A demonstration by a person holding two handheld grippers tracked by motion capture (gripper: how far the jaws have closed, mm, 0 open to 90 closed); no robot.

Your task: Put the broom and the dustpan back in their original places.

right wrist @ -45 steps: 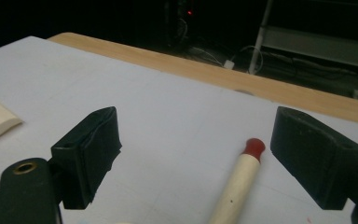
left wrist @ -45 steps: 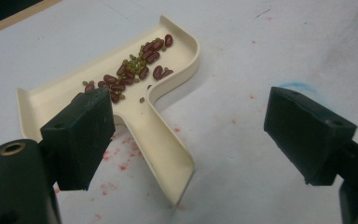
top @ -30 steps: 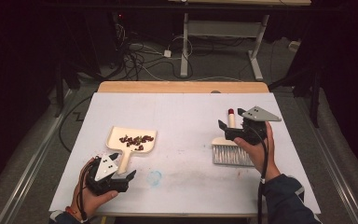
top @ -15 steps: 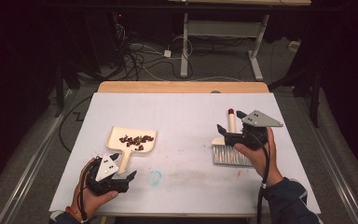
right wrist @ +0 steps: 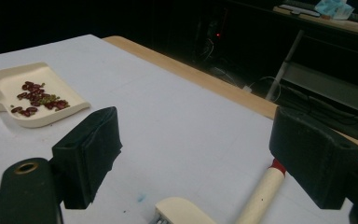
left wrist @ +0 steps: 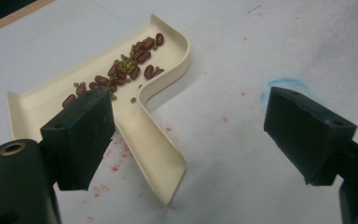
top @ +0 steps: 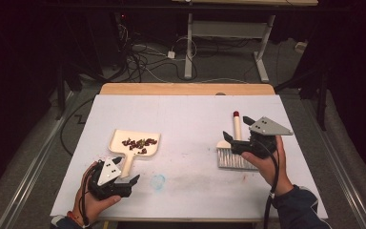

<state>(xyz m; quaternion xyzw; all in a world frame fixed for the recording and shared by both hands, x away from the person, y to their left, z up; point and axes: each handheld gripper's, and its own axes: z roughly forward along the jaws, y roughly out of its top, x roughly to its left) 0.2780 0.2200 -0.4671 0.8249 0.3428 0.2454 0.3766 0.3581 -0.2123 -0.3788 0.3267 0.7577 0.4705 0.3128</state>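
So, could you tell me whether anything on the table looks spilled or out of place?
Nothing spilled: the beans sit inside the dustpan. Only faint red specks and a blue smudge mark the table.

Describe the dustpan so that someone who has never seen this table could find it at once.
On the white table, look at the near left part, just ahead of the left gripper. The dustpan lies flat there, cream-coloured, its handle pointing back toward that gripper. Unlike the brush on the right, it holds a small heap of red and green beans.
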